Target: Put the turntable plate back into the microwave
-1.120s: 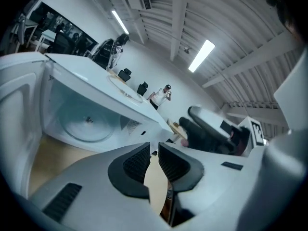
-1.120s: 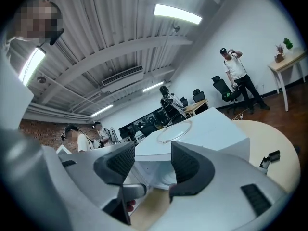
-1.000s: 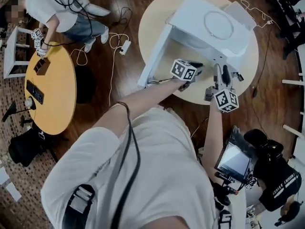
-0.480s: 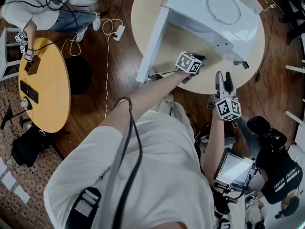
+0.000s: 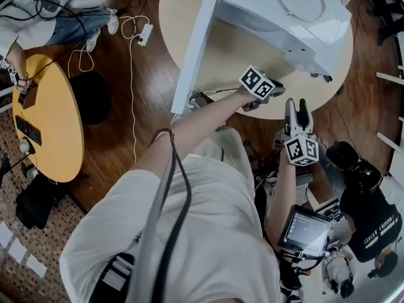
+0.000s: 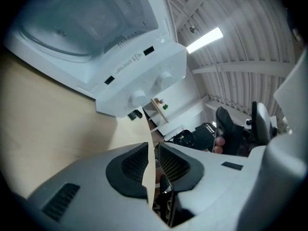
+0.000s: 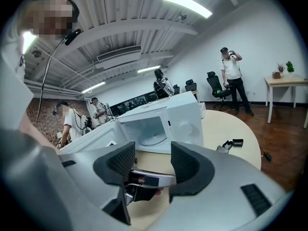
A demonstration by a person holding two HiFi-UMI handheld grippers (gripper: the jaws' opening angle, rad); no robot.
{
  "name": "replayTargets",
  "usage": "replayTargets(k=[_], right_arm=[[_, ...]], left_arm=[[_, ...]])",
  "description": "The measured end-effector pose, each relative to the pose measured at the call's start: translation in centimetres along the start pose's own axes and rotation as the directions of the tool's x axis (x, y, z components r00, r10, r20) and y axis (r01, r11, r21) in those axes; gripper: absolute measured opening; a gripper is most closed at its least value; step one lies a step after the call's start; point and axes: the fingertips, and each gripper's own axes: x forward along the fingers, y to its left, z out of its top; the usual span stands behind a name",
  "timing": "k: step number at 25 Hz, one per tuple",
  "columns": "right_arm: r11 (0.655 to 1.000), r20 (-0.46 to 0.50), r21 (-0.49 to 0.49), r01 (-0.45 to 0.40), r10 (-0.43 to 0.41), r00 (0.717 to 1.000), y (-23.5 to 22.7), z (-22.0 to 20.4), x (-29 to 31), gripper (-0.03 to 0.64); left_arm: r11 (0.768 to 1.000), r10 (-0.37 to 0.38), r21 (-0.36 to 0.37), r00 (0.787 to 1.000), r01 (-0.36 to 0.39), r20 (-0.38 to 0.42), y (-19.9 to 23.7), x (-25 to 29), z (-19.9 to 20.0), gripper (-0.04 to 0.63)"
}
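Microwave (image 5: 284,17) door (image 5: 192,49) stands open to the worktop (image 5: 233,62) edge. Turntable plate (image 7: 155,137) apparently lies inside. Left gripper (image 6: 154,158), jaws clenched empty, is at the rim. Right gripper (image 7: 153,160), jaws released, is just outside it.

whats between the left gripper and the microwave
Only bare table: the left gripper view shows nothing on it between the left gripper and the microwave.

Entry: we read this as an open office used as a recording lab. Ribbed ceiling (image 6: 250,37) with strip lights (image 7: 186,4), wood floor (image 5: 126,106), office chairs (image 7: 213,84). The microwave (image 5: 284,11) stands on a round table (image 5: 221,52). Cables (image 5: 130,74) and a power strip (image 5: 145,35) lie on the floor. Other people (image 7: 233,78) work nearby, and we note a small screen (image 5: 303,229).
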Motion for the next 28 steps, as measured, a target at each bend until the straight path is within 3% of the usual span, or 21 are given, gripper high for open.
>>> replayTargets(k=[5,10,14,17,24,28], right_arm=[[0.999,0.009,-0.008,0.032,-0.032,0.999,-0.5,-0.3,0.1,0.238],[0.998,0.020,-0.014,0.053,-0.053,0.998,-0.8,-0.7,0.3,0.238],[0.997,0.022,0.000,0.078,-0.078,0.997,-1.4,-1.1,-0.5,0.238],[0.996,0.031,0.003,0.086,-0.086,0.996,-1.5,-0.7,-0.8,0.238],[0.995,0.062,-0.005,0.104,-0.103,0.993,-3.1,0.8,-2.5,0.238],[0.994,0.079,0.004,0.106,-0.106,0.991,-3.8,1.5,-3.6,0.238]], left_arm=[[0.992,-0.120,0.021,0.991,0.122,-0.063,-2.0,1.4,-2.5,0.055],[0.977,-0.213,-0.010,0.971,0.213,-0.107,-2.9,2.3,-4.5,0.055],[0.961,-0.273,-0.005,0.947,0.276,-0.167,-5.7,2.8,-7.2,0.055],[0.943,-0.333,-0.042,0.924,0.331,-0.187,-7.8,3.1,-8.8,0.055],[0.920,-0.380,-0.027,0.872,0.391,-0.309,-12.2,4.7,-12.9,0.055],[0.916,-0.380,-0.009,0.857,0.402,-0.348,-14.8,4.6,-13.8,0.055]])
